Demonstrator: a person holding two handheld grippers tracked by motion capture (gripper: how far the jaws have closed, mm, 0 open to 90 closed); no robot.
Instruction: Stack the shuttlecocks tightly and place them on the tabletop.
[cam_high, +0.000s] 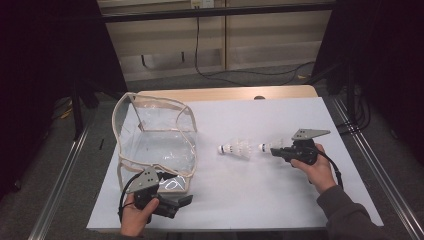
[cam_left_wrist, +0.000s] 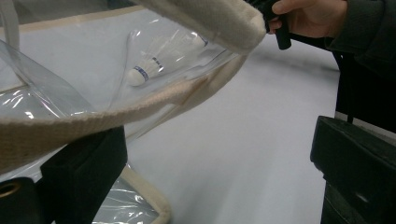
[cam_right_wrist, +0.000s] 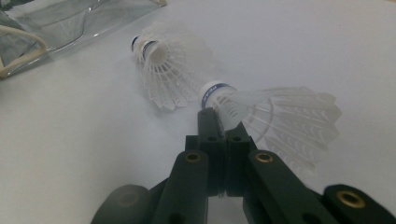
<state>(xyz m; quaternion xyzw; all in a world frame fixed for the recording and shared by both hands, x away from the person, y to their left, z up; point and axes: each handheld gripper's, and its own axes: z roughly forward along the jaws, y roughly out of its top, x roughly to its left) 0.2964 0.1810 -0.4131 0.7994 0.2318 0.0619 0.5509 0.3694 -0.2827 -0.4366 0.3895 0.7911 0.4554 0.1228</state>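
Two shuttlecocks on the white desk (cam_high: 280, 195): one (cam_high: 271, 146) pinched at its feathers, just behind the cork, in the right claw (cam_right_wrist: 223, 122), jaws pressed together on it; the other (cam_high: 235, 149) lying loose just beside it, toward the clear bag (cam_high: 155, 145). Left claw (cam_high: 186, 200) at the bag's near corner, the cream strap (cam_left_wrist: 93, 119) draped over one jaw, the jaws standing spread, well apart. Bag resting open on the desk's left side, near the loose shuttlecock but apart from it.
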